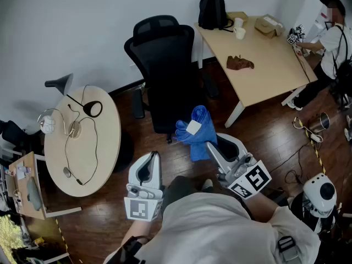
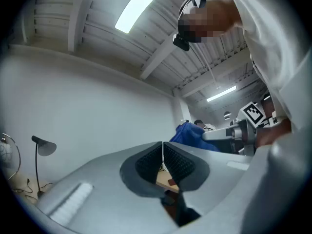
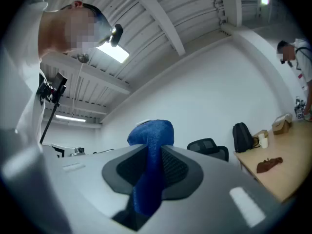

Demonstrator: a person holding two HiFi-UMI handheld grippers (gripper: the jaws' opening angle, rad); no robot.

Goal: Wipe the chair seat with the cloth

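The black office chair [image 1: 168, 76] stands ahead of me by the white wall, and its seat [image 1: 173, 106] is bare. A blue cloth [image 1: 196, 131] with a white label hangs bunched in front of the seat, pinched in my right gripper [image 1: 210, 146]. In the right gripper view the blue cloth [image 3: 148, 174] runs up between the pressed pads, with the chair [image 3: 208, 147] behind it. My left gripper [image 1: 154, 155] is held lower left of the chair, tilted upward. Its pads meet with nothing between them in the left gripper view [image 2: 162, 155].
A round wooden table [image 1: 82, 142] with cables and a headset sits at the left. A long desk [image 1: 264, 59] at the right carries a backpack [image 1: 213, 10], cups and a brown rag [image 1: 240, 63]. Another person [image 1: 330, 43] stands at its far end. A white device [image 1: 322, 194] sits on the floor at right.
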